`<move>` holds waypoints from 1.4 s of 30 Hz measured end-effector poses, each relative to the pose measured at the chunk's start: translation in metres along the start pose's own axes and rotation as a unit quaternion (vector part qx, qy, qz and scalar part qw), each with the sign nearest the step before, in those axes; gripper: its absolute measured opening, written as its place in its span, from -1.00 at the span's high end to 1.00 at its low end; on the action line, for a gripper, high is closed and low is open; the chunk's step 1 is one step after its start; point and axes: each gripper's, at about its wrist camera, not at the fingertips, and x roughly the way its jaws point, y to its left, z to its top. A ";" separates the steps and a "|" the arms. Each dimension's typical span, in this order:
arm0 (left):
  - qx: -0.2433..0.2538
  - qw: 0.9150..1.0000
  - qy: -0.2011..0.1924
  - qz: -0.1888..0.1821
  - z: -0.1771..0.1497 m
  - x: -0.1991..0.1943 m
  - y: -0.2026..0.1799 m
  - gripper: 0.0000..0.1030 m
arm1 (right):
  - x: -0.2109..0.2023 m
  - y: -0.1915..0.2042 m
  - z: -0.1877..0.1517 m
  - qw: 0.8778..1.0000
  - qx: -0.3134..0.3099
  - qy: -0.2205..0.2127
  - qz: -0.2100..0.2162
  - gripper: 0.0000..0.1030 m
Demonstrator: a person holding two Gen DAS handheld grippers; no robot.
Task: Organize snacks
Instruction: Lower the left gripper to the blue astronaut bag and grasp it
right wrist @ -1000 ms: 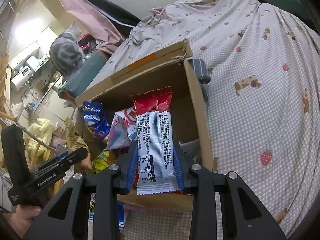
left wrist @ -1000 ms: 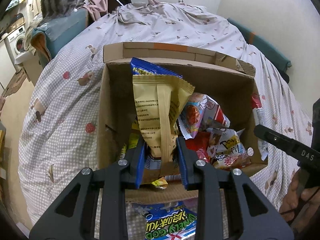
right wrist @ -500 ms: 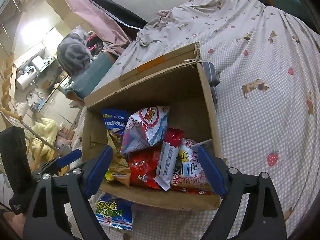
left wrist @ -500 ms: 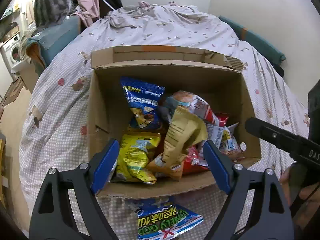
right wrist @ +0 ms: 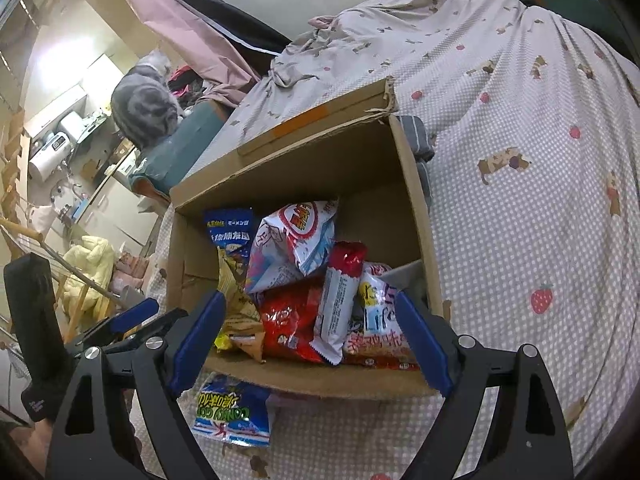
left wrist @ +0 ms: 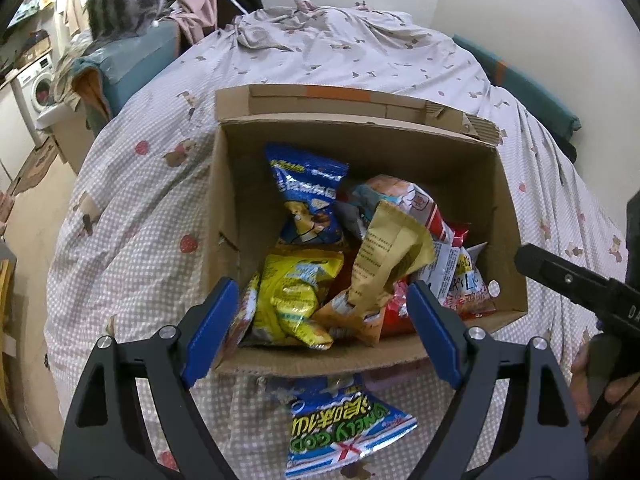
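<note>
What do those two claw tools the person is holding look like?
Each gripper is a black frame with triangular cut-outs and silver screw heads, ending in two flat blue finger pads. The handles carry small white lettering. A bare hand grips one.

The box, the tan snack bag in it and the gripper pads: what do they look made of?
The box looks like plain corrugated cardboard: matte brown, with torn, fluted flap edges. The tan snack bag seems to be kraft paper or paper-look film: dull, with sharp creases, unlike the shiny packets around it. The blue pads on the left gripper look like matte rubber or soft plastic; which one is unclear.
</note>
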 end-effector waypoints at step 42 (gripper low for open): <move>-0.130 0.966 0.215 -0.061 -0.083 0.078 0.012 -0.73 | -0.020 -0.013 -0.070 0.991 0.090 0.071 -0.067 -0.75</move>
